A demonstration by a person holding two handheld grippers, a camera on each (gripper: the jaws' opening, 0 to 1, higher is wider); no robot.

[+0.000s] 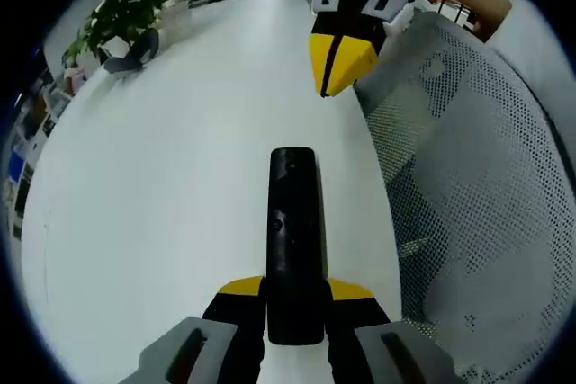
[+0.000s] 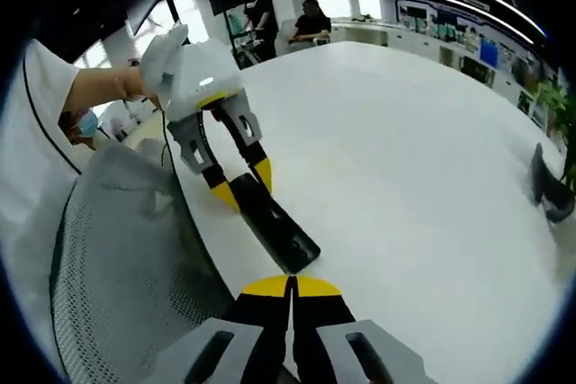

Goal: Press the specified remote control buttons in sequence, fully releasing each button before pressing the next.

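A long black remote control (image 1: 294, 245) lies on the white table (image 1: 180, 177), its near end clamped between the yellow-tipped jaws of my left gripper (image 1: 295, 299). My right gripper (image 1: 337, 60) hangs above the table beyond the remote's far end, its yellow jaws pressed together on nothing. In the right gripper view the same remote (image 2: 274, 222) runs from the left gripper (image 2: 243, 184) towards my right gripper (image 2: 290, 287), whose shut tips sit just short of the remote's free end.
A grey mesh office chair (image 1: 477, 213) stands against the table's edge beside the remote. A potted plant (image 1: 121, 11) and a dark object (image 1: 135, 51) sit at the far side. A person's hand (image 2: 99, 87) holds the left gripper. People stand in the background.
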